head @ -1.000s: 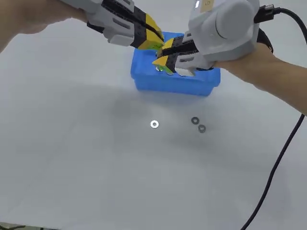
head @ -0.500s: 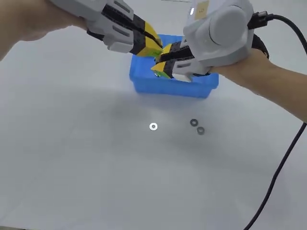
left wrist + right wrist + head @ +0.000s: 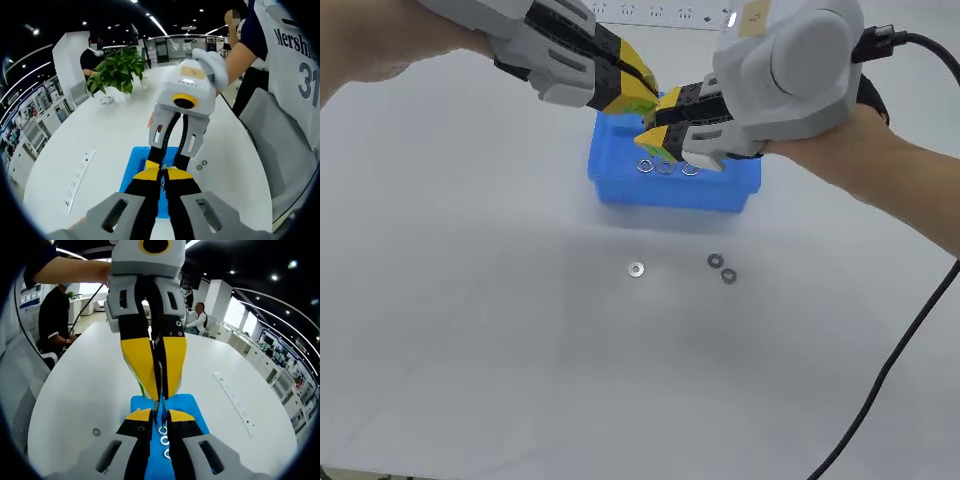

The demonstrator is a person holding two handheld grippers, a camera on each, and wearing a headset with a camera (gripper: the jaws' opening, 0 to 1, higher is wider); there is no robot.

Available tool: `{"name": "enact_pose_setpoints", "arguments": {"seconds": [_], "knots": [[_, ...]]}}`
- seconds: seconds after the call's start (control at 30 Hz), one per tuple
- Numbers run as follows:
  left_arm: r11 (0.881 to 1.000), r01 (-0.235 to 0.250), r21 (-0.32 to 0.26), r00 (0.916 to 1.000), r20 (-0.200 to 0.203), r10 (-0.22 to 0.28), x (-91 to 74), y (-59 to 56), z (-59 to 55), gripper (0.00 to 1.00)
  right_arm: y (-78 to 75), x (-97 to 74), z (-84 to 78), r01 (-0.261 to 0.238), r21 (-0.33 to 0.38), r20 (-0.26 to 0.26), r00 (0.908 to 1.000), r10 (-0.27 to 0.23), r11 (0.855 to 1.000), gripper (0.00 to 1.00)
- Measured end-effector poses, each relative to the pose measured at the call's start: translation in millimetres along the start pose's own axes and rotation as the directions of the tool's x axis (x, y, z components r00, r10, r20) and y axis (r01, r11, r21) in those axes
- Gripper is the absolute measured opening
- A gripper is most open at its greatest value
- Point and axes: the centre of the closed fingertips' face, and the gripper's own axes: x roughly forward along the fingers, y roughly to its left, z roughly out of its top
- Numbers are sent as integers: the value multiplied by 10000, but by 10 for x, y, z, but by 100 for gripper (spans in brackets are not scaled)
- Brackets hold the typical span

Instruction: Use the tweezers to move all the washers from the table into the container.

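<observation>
A blue container [image 3: 670, 188] sits mid-table with three washers [image 3: 666, 168] inside, also seen from the right gripper view as washers [image 3: 164, 441]. Three more washers lie on the table in front: one [image 3: 636, 269] alone and a pair [image 3: 722, 269] to its right. My left gripper [image 3: 645, 95] comes in from the upper left and my right gripper [image 3: 650, 140] from the right; their tips meet above the container. Thin tweezers [image 3: 160, 377] run tip to tip, and both the right gripper [image 3: 160, 415] and the left gripper [image 3: 162, 175] are shut on them.
The white table [image 3: 500, 330] spreads wide on all sides of the container. A black cable [image 3: 890, 360] trails from the right gripper down the right side. A row of sockets [image 3: 650, 14] lines the far edge. People and a plant [image 3: 117, 72] stand beyond the table.
Both grippers, still tip to tip, have lifted slightly toward the container's far side, uncovering the washers inside. The head camera has shifted. The table washers have not moved.
</observation>
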Motion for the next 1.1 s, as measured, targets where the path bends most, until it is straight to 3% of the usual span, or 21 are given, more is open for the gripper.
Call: {"name": "enact_pose_setpoints", "arguments": {"seconds": [0.47,0.9,1.1], "knots": [[9989,7,462,10000,3,-7,-224,-294,220,7,245,-283,249,128,-277,246,9996,-121,9995,12],[9983,219,546,9996,-214,-208,-309,-619,238,6,615,-344,343,-240,-244,391,9989,250,9994,12],[9989,309,355,9994,-184,-303,-306,-781,181,6,785,-337,305,-427,-183,357,9984,434,9989,12]]}}
